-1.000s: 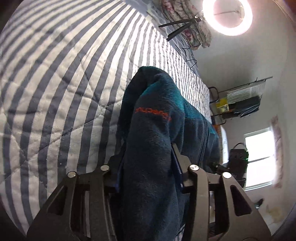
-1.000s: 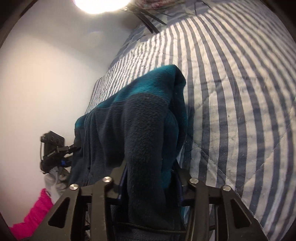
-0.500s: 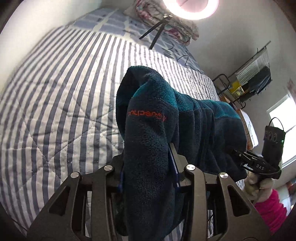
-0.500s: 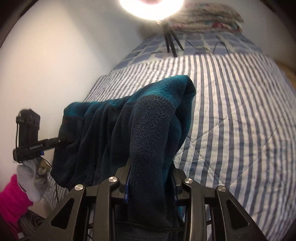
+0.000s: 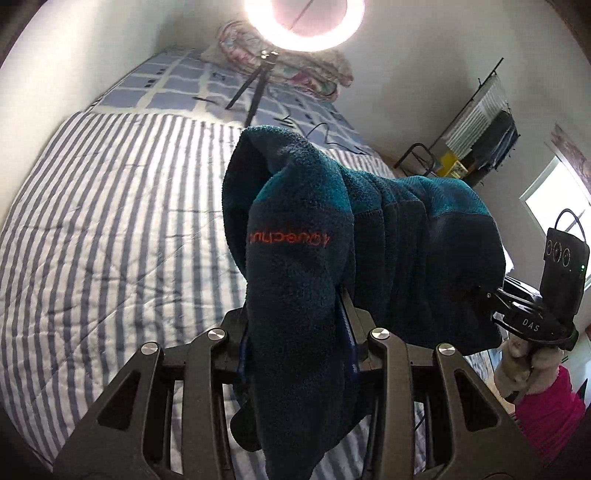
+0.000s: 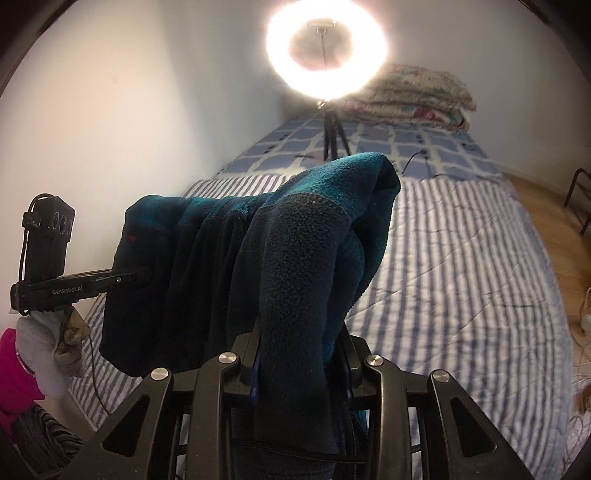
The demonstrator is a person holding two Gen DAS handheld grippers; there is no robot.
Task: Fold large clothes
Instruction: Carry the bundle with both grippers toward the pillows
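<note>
left wrist view: bed [image 5: 92, 258] fills the left and far part of the scene, covered with a blue-and-white striped quilt [image 5: 110, 206]; a checked blue sheet [image 5: 177, 85] lies at the far end. folded floral bedding [image 5: 295, 70] is stacked at the far end of the bed. ring light [image 5: 299, 18] glows above it on a small tripod [image 5: 255, 85] standing on the bed. clothes rack [image 5: 480, 122] stands against the far right wall, window [image 5: 557, 199] further right.

fleece jacket [image 5: 314, 258], dark navy with teal panels and an orange logo, hangs in the air above the near part of the bed, stretched between the two grippers. left gripper [image 5: 295, 325] is clamped on one bunched end of it, fabric spilling over and down between the fingers. right gripper [image 5: 517, 314] shows at right, held by a gloved hand [image 5: 524, 354], closed on the other end.

right wrist view: same bed [image 6: 461, 258], striped quilt [image 6: 480, 295] to the right, white wall to the left. ring light [image 6: 325, 44] and tripod [image 6: 332, 133] far centre, floral bedding [image 6: 417, 96] behind. fleece jacket [image 6: 258, 266] drapes from near centre to left. right gripper [image 6: 299, 354] pinches thick fleece, fingers mostly buried. left gripper [image 6: 125, 277] at left, in a gloved hand [image 6: 48, 343], grips the far end of the jacket.
</note>
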